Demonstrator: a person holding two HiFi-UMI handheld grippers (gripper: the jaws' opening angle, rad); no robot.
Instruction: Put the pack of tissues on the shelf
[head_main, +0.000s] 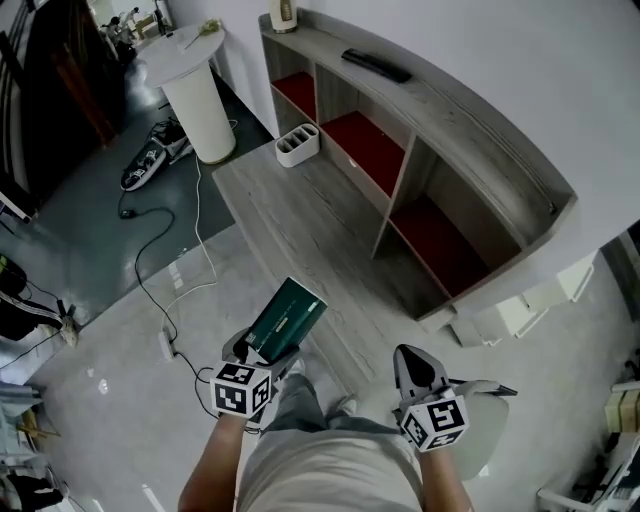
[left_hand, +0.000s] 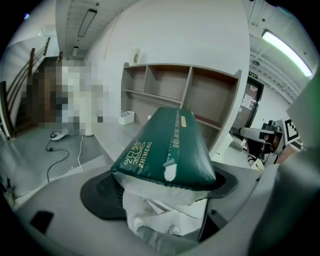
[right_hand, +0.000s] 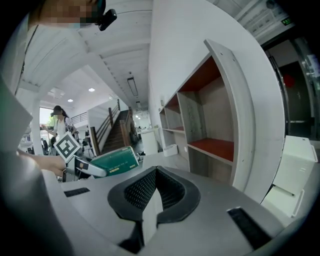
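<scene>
A dark green pack of tissues (head_main: 287, 318) is held in my left gripper (head_main: 262, 352), above the floor just in front of the low wooden platform. In the left gripper view the pack (left_hand: 167, 150) fills the space between the jaws, which are shut on its near end. My right gripper (head_main: 412, 368) hangs to the right, jaws closed together with nothing in them (right_hand: 156, 195). The right gripper view also catches the pack (right_hand: 116, 160) off to the left. The grey wooden shelf (head_main: 440, 150) with red-floored compartments stands ahead against the wall.
A white divided holder (head_main: 298, 144) sits on the platform (head_main: 290, 220) near the shelf. A black remote (head_main: 376, 65) lies on the shelf top. A white round pedestal (head_main: 195, 90) and cables (head_main: 160, 250) are at the left. White boxes (head_main: 520, 305) stand past the shelf's right end.
</scene>
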